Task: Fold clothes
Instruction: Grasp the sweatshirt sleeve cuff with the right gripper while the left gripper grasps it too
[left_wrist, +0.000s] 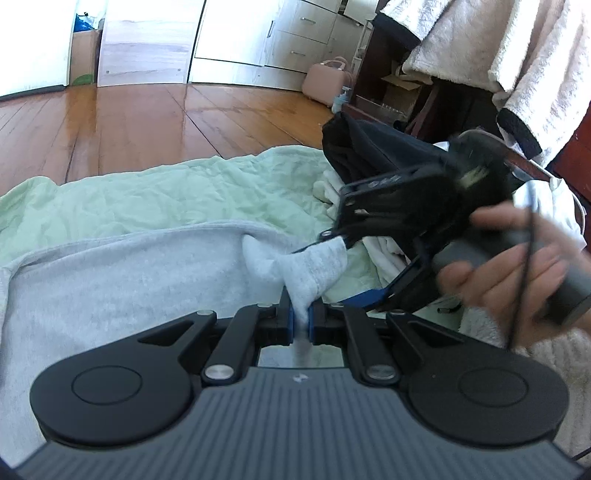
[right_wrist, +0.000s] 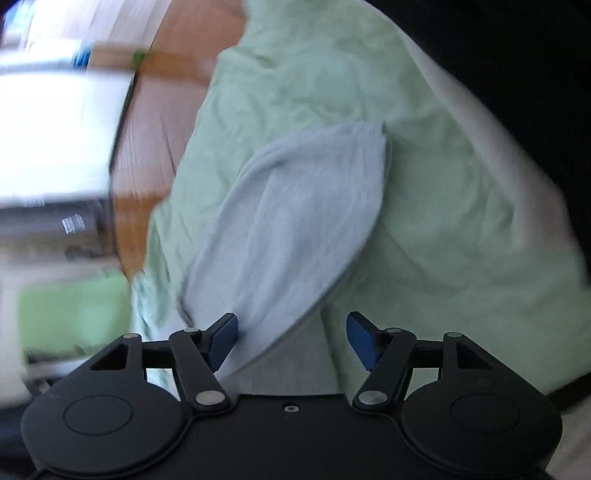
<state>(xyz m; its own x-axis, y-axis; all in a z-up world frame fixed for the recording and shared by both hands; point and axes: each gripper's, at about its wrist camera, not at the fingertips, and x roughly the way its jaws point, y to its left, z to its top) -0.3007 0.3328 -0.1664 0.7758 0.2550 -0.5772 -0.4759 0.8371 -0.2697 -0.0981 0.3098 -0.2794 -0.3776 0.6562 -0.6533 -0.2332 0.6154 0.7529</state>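
A light grey garment (left_wrist: 122, 280) lies on a pale green sheet (left_wrist: 166, 192) spread on the floor. My left gripper (left_wrist: 302, 317) is shut on a bunched corner of the grey garment and lifts it a little. My right gripper (left_wrist: 373, 221) shows in the left wrist view, held by a hand, its tips right by the same raised corner. In the right wrist view my right gripper (right_wrist: 291, 341) is open, its blue pads (right_wrist: 225, 339) either side of the grey garment (right_wrist: 295, 214) without gripping it. That view is blurred.
A dark garment (left_wrist: 365, 147) and white clothes (left_wrist: 384, 247) are piled at the sheet's right edge. Wooden floor (left_wrist: 147, 122) lies beyond, with white drawers (left_wrist: 303, 33), a pink case (left_wrist: 328, 81) and dark furniture draped with fluffy white cloth (left_wrist: 517, 44) at the right.
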